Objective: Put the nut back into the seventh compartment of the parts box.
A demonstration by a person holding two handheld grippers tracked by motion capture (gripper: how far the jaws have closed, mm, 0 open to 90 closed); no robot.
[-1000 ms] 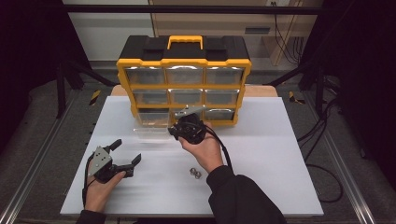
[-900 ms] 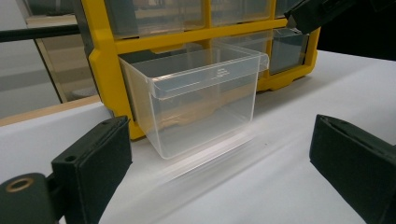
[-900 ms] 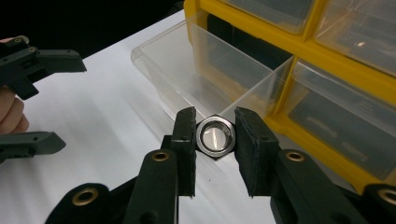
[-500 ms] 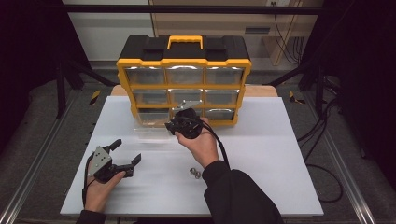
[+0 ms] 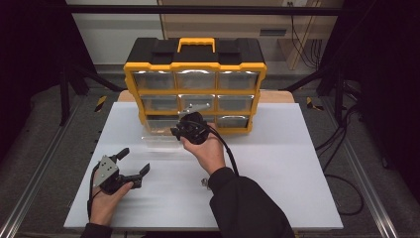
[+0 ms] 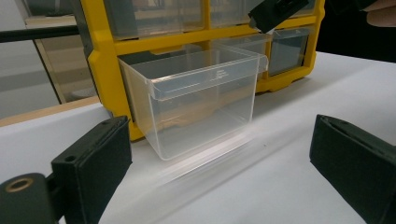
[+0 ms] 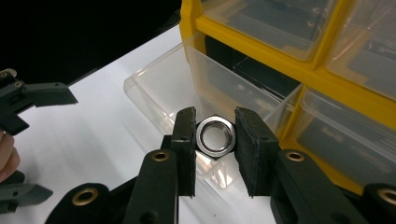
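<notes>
Holding the hex nut [image 7: 215,135] squarely between the pads, your right gripper [image 7: 215,140] has it clamped flat to flat, right above the open clear drawer [image 7: 196,93] that is pulled out of the bottom row of the yellow organiser [image 5: 194,69] onto the white table [image 5: 297,163]. To finish well, bring the nut down inside the drawer's walls before you let go, so it cannot bounce off the rim or roll across the table. Aim for the middle of the drawer, not the front lip, which looks closest to the pads. Open the jaws only a little and slowly; the nut should fall free under its own weight. Your left gripper [image 5: 132,162] rests on the table with its jaws wide apart and nothing between them, facing the drawer; it could steady the drawer's front if it slides. A small object near your right forearm may be another nut [image 5: 203,182], though it is too small to tell.
</notes>
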